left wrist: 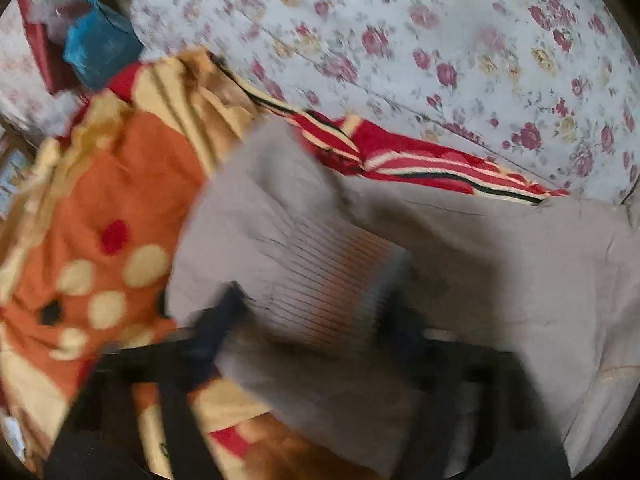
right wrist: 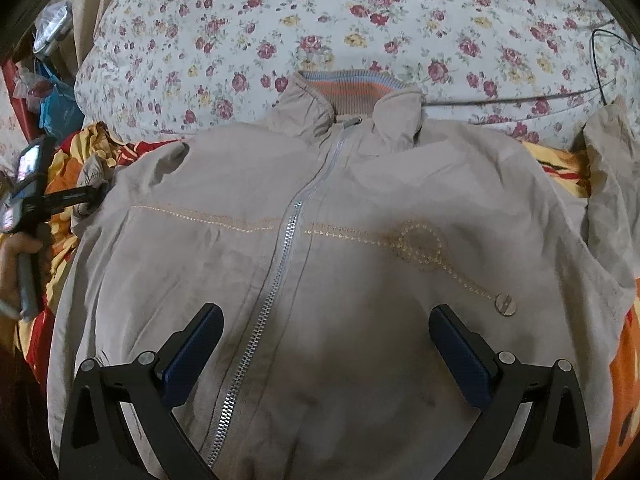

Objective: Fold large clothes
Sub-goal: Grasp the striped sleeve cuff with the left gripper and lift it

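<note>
Beige zip jacket [right wrist: 328, 264] lies front-up, spread across most of the right wrist view, collar toward top of frame, zip [right wrist: 280, 248] running down the centre, closed at least to the chest. It rests on an orange/red/yellow patterned blanket [right wrist: 560, 168] that shows at both sides, w/ a floral bedsheet [right wrist: 280, 32] filling the upper frame.

Right gripper [right wrist: 326, 336], bottom centre of that view: jaws wide apart, nothing between the pads, hovering over the lower front of the jacket, one finger either side of the zip.

Left gripper [right wrist: 94, 196] at left edge of the right wrist view, a person's hand [right wrist: 16, 264] on its handle, tips at the jacket's sleeve end [right wrist: 90, 176]. In the left wrist view (heavy motion blur) the ribbed cuff [left wrist: 332, 280], w/ orange and blue-grey stripes, sits between the left gripper's fingers [left wrist: 224, 320] at lower centre; jaws partly closed around it. Looks like a grip but blur makes pad contact hard to confirm. Blanket fills the left of that frame, bedsheet the upper right.
</note>
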### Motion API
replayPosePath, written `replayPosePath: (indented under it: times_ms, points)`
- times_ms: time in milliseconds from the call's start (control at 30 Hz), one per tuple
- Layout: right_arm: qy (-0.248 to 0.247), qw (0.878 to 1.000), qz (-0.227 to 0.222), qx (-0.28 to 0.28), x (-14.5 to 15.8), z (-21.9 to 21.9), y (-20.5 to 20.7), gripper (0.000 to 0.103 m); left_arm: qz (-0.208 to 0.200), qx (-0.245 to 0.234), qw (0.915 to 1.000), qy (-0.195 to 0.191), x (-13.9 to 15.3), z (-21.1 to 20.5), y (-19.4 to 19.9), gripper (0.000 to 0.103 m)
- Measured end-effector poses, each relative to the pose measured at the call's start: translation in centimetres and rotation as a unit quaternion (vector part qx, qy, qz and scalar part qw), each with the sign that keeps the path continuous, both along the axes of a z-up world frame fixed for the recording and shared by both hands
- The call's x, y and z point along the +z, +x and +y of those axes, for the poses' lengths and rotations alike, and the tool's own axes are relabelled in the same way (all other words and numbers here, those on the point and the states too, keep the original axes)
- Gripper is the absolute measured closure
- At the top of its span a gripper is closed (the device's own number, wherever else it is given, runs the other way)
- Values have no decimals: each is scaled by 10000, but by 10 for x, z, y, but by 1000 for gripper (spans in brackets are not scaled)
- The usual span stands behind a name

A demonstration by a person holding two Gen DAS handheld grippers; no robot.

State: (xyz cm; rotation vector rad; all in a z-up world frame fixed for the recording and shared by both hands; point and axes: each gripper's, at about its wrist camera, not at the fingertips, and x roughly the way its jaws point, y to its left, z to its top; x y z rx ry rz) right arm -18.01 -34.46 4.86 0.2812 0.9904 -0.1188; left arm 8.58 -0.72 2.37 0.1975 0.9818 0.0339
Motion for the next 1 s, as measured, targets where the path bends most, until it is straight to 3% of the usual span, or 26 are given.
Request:
replayPosePath:
  times_ms: [33,67,100,133,200,300,433,567,700,867,967,1000]
  points:
    - [10,10000,-1,-9,0,-1,0,0,-25,31,9999,-137,1,3,0,56]
    - [-4,10000,-10,-12,-1,-1,0,0,-82,37,9995,-318,5,7,-3,66]
    - [-11,10000,-13,-12,-1,-1,0,0,-93,21,9990,-428,10,8,-6,83]
    - [-32,10000,-19,-11,-1,-1,0,0,-124,19,9986,-519,16,9,-9,89]
    - [-53,10000,-46,-2,1,0,-1,0,-349,-74,9943,-1005,43,9,-24,90]
    - [-89,9999,-145,-7,6,1,-3,0,-561,-412,9876,-1405,79,-3,-50,91]
    - [-21,9995,-306,-120,20,-8,-8,0,-427,-1005,9757,-1900,111,-33,-81,91]
    - [-10,9983,-459,-355,36,-25,-11,0,-214,-1825,9545,-2350,131,-90,-117,91]
    - [5,9962,-596,-638,48,-46,-18,0,161,-2417,9363,-2543,126,-159,-144,91]
    - [-51,9933,-595,-986,51,-67,-27,0,643,-2737,9201,-2726,101,-224,-164,91]
    - [-12,9913,-582,-1183,50,-80,-30,0,957,-2965,9011,-3016,80,-251,-173,89]
    - [-13,9908,-568,-1229,49,-83,-31,0,1109,-3003,8939,-3138,74,-257,-174,83]
